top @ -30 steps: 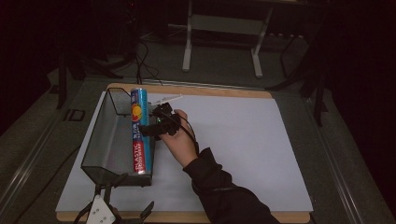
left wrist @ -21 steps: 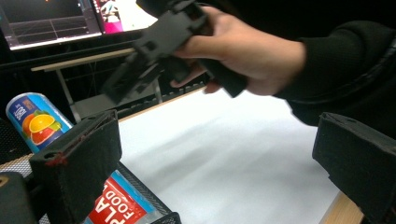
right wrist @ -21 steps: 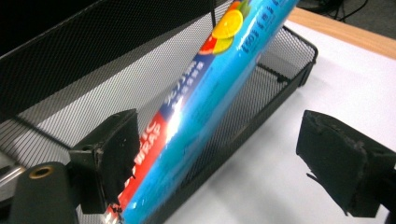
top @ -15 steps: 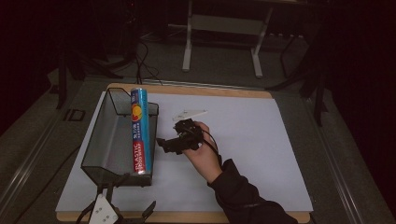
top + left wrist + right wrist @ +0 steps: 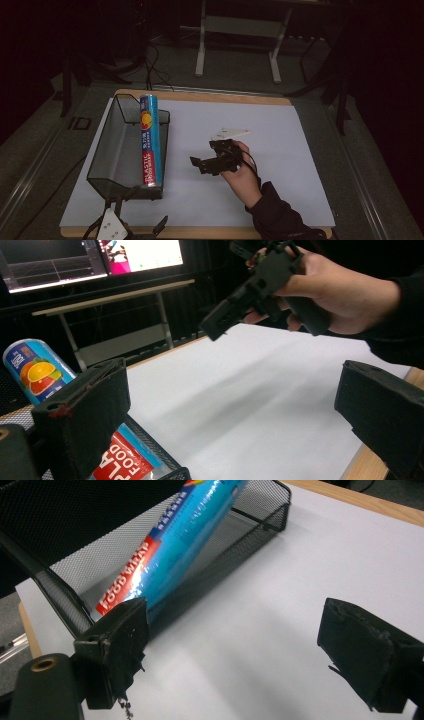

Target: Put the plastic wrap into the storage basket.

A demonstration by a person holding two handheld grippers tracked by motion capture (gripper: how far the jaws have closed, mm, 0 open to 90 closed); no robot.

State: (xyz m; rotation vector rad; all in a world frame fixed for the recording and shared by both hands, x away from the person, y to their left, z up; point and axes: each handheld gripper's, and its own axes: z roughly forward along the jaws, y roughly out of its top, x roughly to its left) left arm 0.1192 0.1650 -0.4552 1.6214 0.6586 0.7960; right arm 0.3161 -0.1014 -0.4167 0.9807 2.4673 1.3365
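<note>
A blue roll of plastic food wrap (image 5: 150, 145) lies lengthwise in a black mesh basket (image 5: 112, 150), resting against its right wall. My right gripper (image 5: 200, 165) hovers over the white sheet to the right of the basket, open, jaws pointing left at it. In the right gripper view the right gripper (image 5: 235, 645) has bare sheet between its pads, with the roll (image 5: 185, 540) and basket (image 5: 250, 525) up ahead. My left gripper (image 5: 147, 207) sits at the table's front edge below the basket. In the left gripper view the left gripper (image 5: 235, 410) is open and empty, beside the roll (image 5: 35, 367).
A white sheet (image 5: 280, 150) covers a wooden board (image 5: 210, 96) on the table. A metal stand (image 5: 240, 30) rises beyond the far edge. In the left gripper view, lit screens (image 5: 140, 252) glow in the background and a hand (image 5: 345, 295) holds the right gripper.
My right gripper has drawn away from the roll and basket, moving right and toward the front over the sheet, still open and empty. The left gripper and the roll have stayed put.
</note>
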